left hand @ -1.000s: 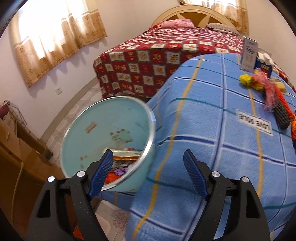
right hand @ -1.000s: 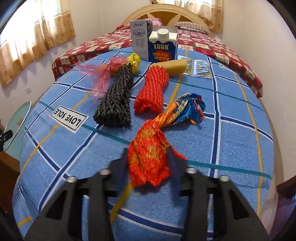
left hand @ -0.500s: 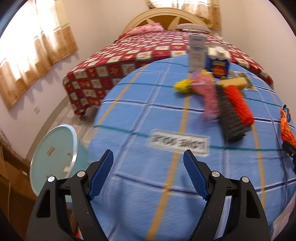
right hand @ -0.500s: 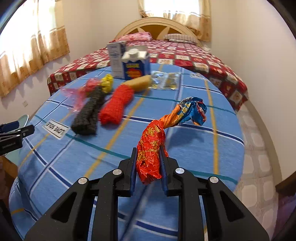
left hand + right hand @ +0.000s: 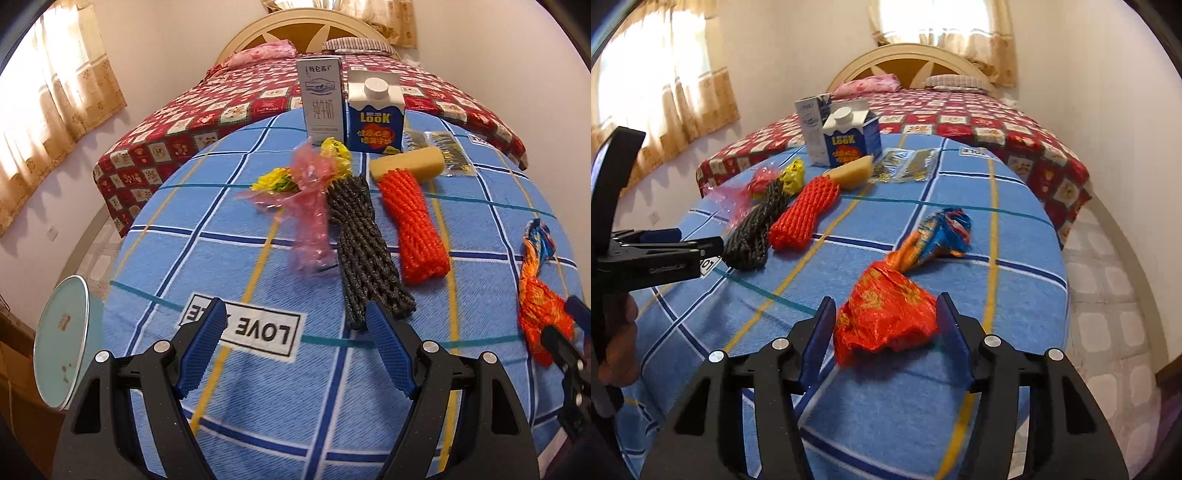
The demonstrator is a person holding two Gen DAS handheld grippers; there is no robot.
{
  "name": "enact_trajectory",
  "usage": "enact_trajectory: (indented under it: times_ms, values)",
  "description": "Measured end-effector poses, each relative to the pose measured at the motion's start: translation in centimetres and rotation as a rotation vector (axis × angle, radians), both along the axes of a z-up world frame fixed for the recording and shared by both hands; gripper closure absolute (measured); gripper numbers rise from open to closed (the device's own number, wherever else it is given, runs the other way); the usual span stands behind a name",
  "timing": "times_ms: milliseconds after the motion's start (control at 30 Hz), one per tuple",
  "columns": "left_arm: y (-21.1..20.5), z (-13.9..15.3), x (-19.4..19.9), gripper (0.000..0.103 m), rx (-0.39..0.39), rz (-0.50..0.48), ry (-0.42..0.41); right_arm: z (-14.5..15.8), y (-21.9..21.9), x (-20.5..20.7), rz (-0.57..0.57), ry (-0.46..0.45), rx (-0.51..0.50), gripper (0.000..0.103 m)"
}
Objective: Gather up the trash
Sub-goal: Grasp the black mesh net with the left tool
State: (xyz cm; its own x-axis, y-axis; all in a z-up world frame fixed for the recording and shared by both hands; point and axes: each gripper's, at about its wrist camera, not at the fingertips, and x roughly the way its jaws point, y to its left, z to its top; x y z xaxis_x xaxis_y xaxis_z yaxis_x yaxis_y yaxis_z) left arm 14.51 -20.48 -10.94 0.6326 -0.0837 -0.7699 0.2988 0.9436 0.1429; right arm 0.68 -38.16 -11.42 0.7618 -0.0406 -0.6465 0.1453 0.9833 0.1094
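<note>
Straddling, jaws spread, with the right gripper (image 5: 886,325) the crinkled orange-and-blue foil wrapper (image 5: 890,314) lying on the blue checked tablecloth (image 5: 960,206), probably for a pinch, while hovering the left gripper (image 5: 293,343) empty and agape near the dark mesh sleeve (image 5: 364,251).

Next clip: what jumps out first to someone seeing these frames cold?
The crumpled red-orange foil wrapper lying between the open fingers of the right gripper. Behind it, a row of orange foam net, black foam net and blue milk carton crosses the blue checked tablecloth. The left gripper hovers open, empty.
</note>
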Motion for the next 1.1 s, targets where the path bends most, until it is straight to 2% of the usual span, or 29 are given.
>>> enact_trajectory:
  times_ms: [233,300,400,433,500,567,633,700,867,900,1000,1033,1100]
  values:
    - [-1.1,-0.5,-0.1,0.026,0.010,-0.019,0.021,-0.8,0.4,-0.7,-0.027,0.006,0.015,0.048]
    - [-1.2,-0.6,-0.3,0.026,0.014,-0.020,0.030,-1.1,0.1,-0.6,-0.033,0.007,0.015,0.056]
    - [-0.8,0.0,-0.9,0.026,-0.005,-0.022,0.021,-1.1,-0.3,-0.6,-0.033,0.011,0.018,0.072]
    - [-0.7,0.1,-1.0,0.026,-0.003,-0.021,0.016,-1.1,-0.4,-0.7,-0.032,0.011,0.014,0.076]
    - [-0.5,0.6,-1.2,0.026,-0.017,-0.019,0.014,-1.2,-0.7,-0.9,-0.036,0.010,0.018,0.076]
    - [-0.7,0.8,-1.4,0.026,-0.012,-0.023,0.005,-1.1,-0.9,-1.1,-0.041,0.004,0.022,0.076]
    - [-1.1,0.9,-1.4,0.026,-0.009,-0.030,0.005,-0.8,-1.3,-1.9,-0.062,-0.024,0.036,0.061]
    - [-1.5,0.9,-1.4,0.026,-0.024,-0.039,0.022,-0.3,-1.6,-2.7,-0.087,-0.043,0.027,0.059]
    - [-2.9,0.3,-1.2,0.026,0.001,-0.055,0.017,0.8,-1.9,-3.3,-0.112,-0.107,0.044,0.046]
    - [-3.1,0.1,-1.0,0.028,0.010,-0.052,0.015,0.9,-1.8,-3.0,-0.107,-0.105,0.044,0.046]
    - [-3.2,-0.8,0.0,0.051,0.012,-0.045,0.048,1.1,-1.0,-1.7,-0.077,-0.100,0.034,0.046]
    - [-3.0,-1.2,0.4,0.054,0.001,-0.044,0.075,0.9,-0.6,-0.8,-0.072,-0.087,0.022,0.046]
    - [-2.8,-1.7,0.8,0.072,-0.007,-0.048,0.103,0.3,-0.2,0.7,-0.065,-0.036,0.013,0.046]
